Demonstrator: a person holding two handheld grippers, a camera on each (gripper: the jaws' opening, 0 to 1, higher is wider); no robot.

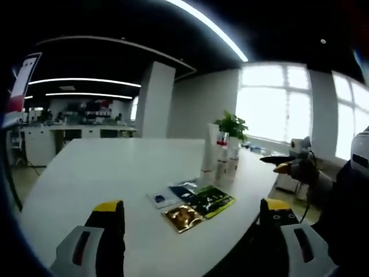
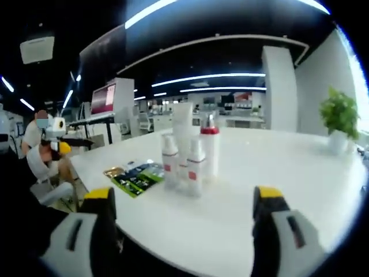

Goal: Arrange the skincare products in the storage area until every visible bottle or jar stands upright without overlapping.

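Presently, both the left gripper (image 1: pixel 191 216) and right gripper (image 2: pixel 183 203) stand wide and empty above the table (image 2: pixel 300 173), on which the bottles (image 2: pixel 190 154) stand upright, clustered beside flat sachets (image 2: pixel 134 176).

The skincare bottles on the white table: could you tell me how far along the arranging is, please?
Looks done: the white bottles stand upright in a tight cluster on the table, though whether they touch is unclear. In hand: nothing; the left gripper and right gripper are both open. Left: possibly spacing the bottles; the flat sachets lie beside them.
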